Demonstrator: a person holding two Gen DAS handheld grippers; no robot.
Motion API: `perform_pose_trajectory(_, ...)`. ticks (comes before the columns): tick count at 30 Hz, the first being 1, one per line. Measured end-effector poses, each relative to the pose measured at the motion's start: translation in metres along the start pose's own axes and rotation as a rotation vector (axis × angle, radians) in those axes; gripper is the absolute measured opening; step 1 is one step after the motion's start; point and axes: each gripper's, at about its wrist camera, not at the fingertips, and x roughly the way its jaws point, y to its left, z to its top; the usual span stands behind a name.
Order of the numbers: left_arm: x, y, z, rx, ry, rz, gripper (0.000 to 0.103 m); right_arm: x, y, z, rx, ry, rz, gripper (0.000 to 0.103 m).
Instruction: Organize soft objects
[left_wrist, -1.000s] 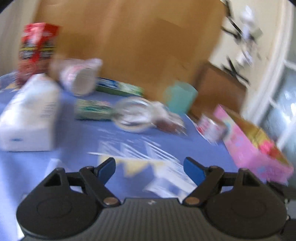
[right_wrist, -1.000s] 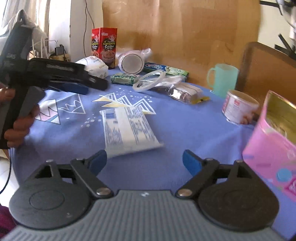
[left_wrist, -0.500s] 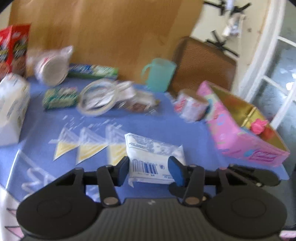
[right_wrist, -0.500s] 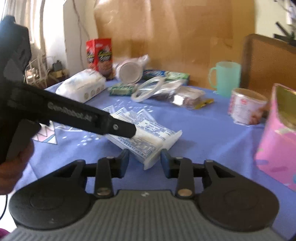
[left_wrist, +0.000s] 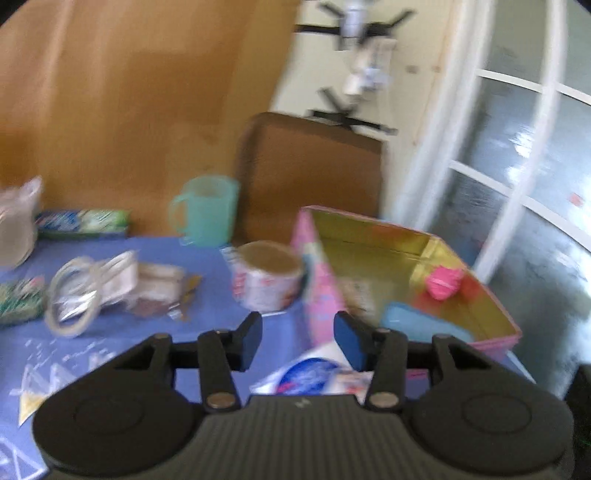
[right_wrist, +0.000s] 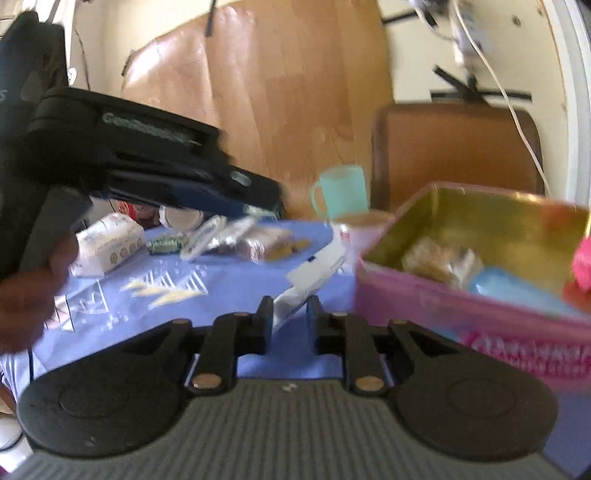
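Pinching that white packet (right_wrist: 314, 269) by one corner, was that a sound hold? asked the first.

For something that light, yes, said the second. It looked like a soft plastic-wrapped pack: it sagged and bent where it hung, so it would have flexed rather than cracked. The film looked slick, though, and I judged a corner pinch could slip or let it swing.

How did the jaws stand?

The right gripper (right_wrist: 290, 314) had a narrow gap and its jaws were closing, with the packet's lower corner pressed between the pads. The left gripper (left_wrist: 301, 339) was closing too. The packet sat low between its fingers, but blur hid whether the pads pressed on it.

And where was the packet?

It was lifted off the blue tablecloth (right_wrist: 240, 280), slanting up from the right gripper, just beside the near wall of the pink box (right_wrist: 461, 306).

Was there room to move?

Some. The box stood open, with a blue pack (right_wrist: 517, 288) and a crinkled bag (right_wrist: 439, 262) already inside, and its bare gold floor looked wide enough. The rim was the edge to clear. A paper tub (left_wrist: 266, 284) touched the box's left side, and a teal mug (left_wrist: 207, 210) stood behind it, so a swing to that side was the risk.
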Motion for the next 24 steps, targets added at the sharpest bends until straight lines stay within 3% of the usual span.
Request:
perform_pose_trajectory(4, 0.012, 0.028, -0.011, -0.106, 0.082, 0.008, 0.049, 0.006, 0.000, -0.005, 0.009, 0.036, 0.019, 0.042)
perform_pose_trajectory(9, 0.031, 0.034, -0.026, -0.104, 0.151, -0.023, 0.063, 0.005, -0.005, -0.012, -0.027, 0.073, -0.033, 0.062)
perform_pose_trajectory(13, 0.042, 0.037, -0.036, -0.111, 0.183, -0.050, 0.079, 0.009, -0.020, -0.011, -0.016, 0.127, -0.063, 0.065)
perform_pose_trajectory(17, 0.052, 0.039, -0.046, -0.142, 0.244, -0.077, 0.075, 0.033, -0.023, -0.001, 0.018, 0.176, 0.001, 0.065)
perform_pose_trajectory(18, 0.052, 0.037, -0.049, -0.120, 0.224, -0.075, 0.070, 0.043, -0.019, -0.001, 0.016, 0.197, 0.035, 0.063)
perform_pose_trajectory(19, 0.053, 0.034, -0.050, -0.091, 0.223, -0.067, 0.058, 0.051, -0.012, -0.002, 0.005, 0.203, 0.064, 0.062)
perform_pose_trajectory(20, 0.053, 0.033, -0.051, -0.075, 0.217, -0.042, 0.054, 0.057, -0.003, -0.004, -0.027, 0.192, 0.054, 0.052)
perform_pose_trajectory(22, 0.045, 0.042, -0.051, -0.124, 0.212, -0.041, 0.050, 0.062, 0.018, -0.005, -0.087, 0.166, 0.007, 0.051)
perform_pose_trajectory(24, 0.031, 0.048, -0.048, -0.138, 0.174, -0.013, 0.050, 0.056, 0.023, -0.005, -0.061, 0.134, 0.035, 0.043)
